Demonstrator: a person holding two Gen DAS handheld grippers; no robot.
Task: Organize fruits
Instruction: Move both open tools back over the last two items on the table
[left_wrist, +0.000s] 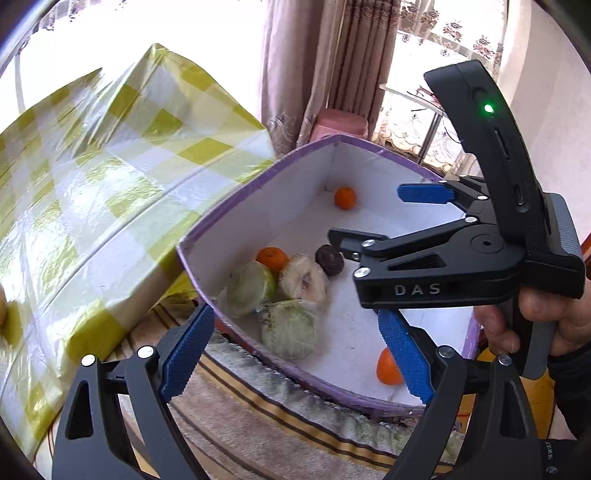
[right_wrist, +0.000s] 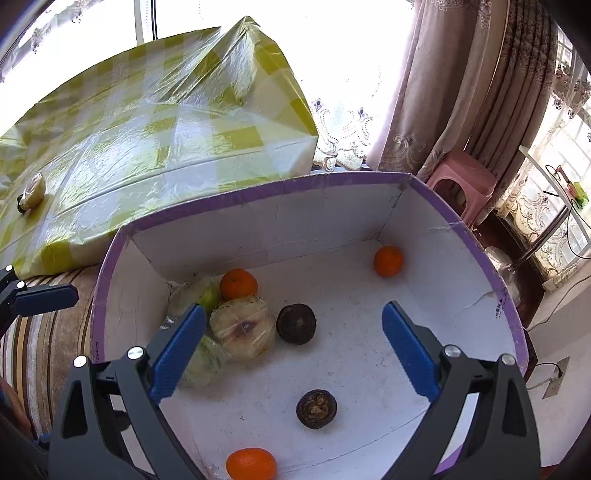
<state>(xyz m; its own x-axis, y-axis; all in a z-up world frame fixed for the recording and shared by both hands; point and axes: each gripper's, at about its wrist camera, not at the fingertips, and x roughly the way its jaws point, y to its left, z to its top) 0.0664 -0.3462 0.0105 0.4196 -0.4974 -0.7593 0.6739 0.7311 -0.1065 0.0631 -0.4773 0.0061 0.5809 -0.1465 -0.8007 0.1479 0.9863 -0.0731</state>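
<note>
A white box with a purple rim holds the fruit; it also shows in the left wrist view. Inside lie three oranges, two dark brown fruits and several plastic-wrapped pale fruits. My right gripper is open and empty above the box floor; it also shows in the left wrist view. My left gripper is open and empty over the box's near corner. One wrapped fruit lies on the checked table.
A table with a yellow-checked cloth under clear plastic stands left of the box. The box rests on a striped towel. A pink stool and curtains stand behind it.
</note>
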